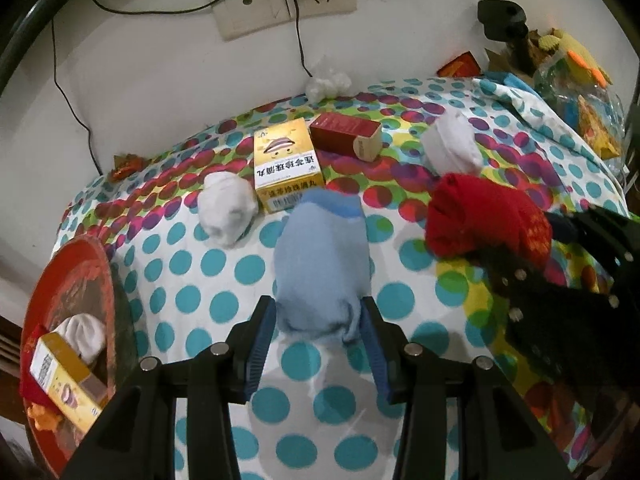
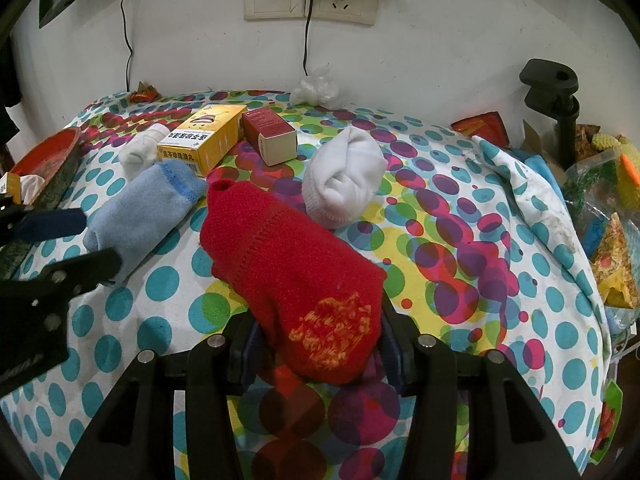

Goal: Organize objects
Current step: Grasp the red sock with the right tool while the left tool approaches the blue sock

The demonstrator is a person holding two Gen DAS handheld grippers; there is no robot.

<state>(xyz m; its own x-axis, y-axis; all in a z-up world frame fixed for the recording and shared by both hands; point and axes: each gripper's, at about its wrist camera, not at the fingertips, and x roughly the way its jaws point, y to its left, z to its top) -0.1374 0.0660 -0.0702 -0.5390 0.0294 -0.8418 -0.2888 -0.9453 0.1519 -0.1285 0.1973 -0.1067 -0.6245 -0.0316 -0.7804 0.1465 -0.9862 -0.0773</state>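
A rolled light blue sock (image 1: 320,256) lies on the dotted cloth, and my left gripper (image 1: 318,332) is shut on its near end, blue pads (image 1: 260,344) pressing both sides. In the right wrist view this sock (image 2: 140,216) sits left of centre with the left gripper (image 2: 76,242) on it. My right gripper (image 2: 316,344) is shut on a red sock (image 2: 296,272) with an orange pattern; from the left wrist view the red sock (image 1: 480,220) and right gripper (image 1: 536,248) are at the right. A red round tray (image 1: 100,280) at the left edge holds a white sock and a yellow box.
Behind the socks stand a yellow box (image 1: 286,164) and a dark red box (image 1: 346,136). A small white sock roll (image 1: 228,208) lies left of them, a larger one (image 2: 344,176) to the right. A black clamp post (image 2: 560,112) and plastic bags (image 2: 600,208) crowd the right edge.
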